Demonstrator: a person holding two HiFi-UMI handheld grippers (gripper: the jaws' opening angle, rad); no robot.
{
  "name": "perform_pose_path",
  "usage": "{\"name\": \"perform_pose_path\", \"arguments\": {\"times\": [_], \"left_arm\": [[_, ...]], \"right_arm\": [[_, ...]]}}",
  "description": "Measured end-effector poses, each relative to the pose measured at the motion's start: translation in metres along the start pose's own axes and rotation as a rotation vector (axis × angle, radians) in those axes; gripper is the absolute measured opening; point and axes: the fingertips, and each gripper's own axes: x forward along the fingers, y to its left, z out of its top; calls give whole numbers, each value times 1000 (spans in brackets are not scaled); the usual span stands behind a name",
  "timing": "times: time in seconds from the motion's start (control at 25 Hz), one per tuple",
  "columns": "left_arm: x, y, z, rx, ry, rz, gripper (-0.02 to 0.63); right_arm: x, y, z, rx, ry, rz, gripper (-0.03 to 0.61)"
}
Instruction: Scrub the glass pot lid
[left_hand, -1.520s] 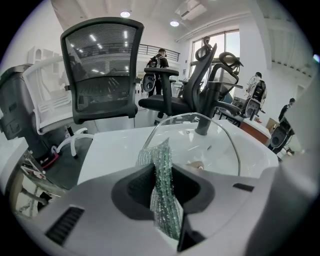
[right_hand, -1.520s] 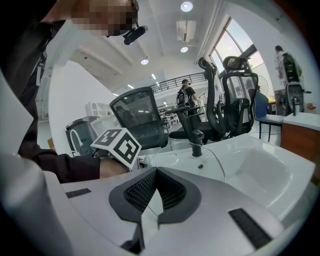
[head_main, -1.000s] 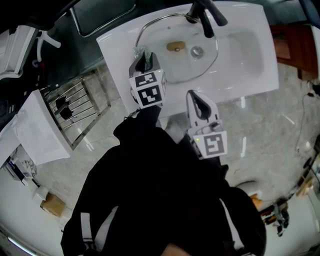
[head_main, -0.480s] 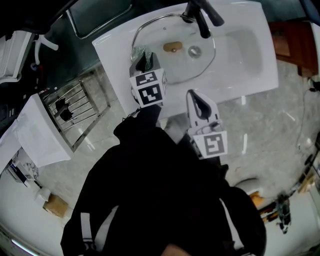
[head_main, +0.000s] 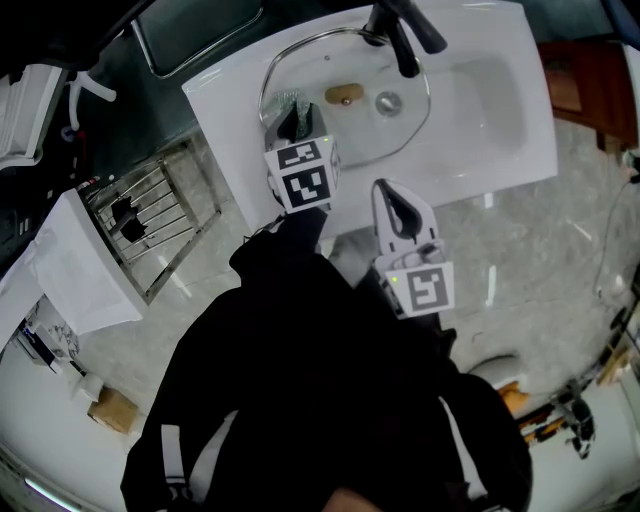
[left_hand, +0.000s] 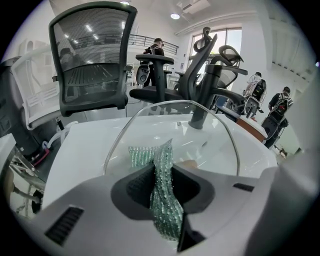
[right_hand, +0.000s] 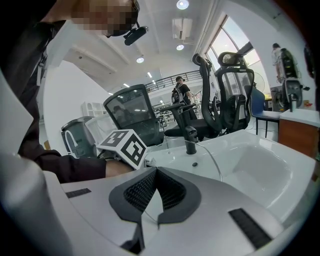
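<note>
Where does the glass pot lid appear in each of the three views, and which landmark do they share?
Head view: glass pot lid top centre, over the sink.
Left gripper view: centre, behind the green scrubber in the jaws.
Right gripper view: centre right, just beyond the jaws.
Shared landmark: black faucet at the lid's far edge.

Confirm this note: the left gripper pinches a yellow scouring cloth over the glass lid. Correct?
Wrong on colour. In the left gripper view, the left gripper pinches a green scouring cloth over the glass lid.
</note>
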Motion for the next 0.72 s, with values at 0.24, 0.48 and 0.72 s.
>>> {"name": "perform_pose_path", "arguments": {"times": [0.24, 0.48, 0.72], "left_arm": [[5, -8, 2, -9, 1, -14, 80], [8, -14, 2, -15, 5, -24, 80], [10, -19, 3, -17, 10, -30, 80]], "right_arm": [[-1, -4, 0, 4, 2, -6, 2], [-2, -8, -2, 1, -3, -8, 2], [-2, -9, -1, 9, -3, -9, 2]]}}
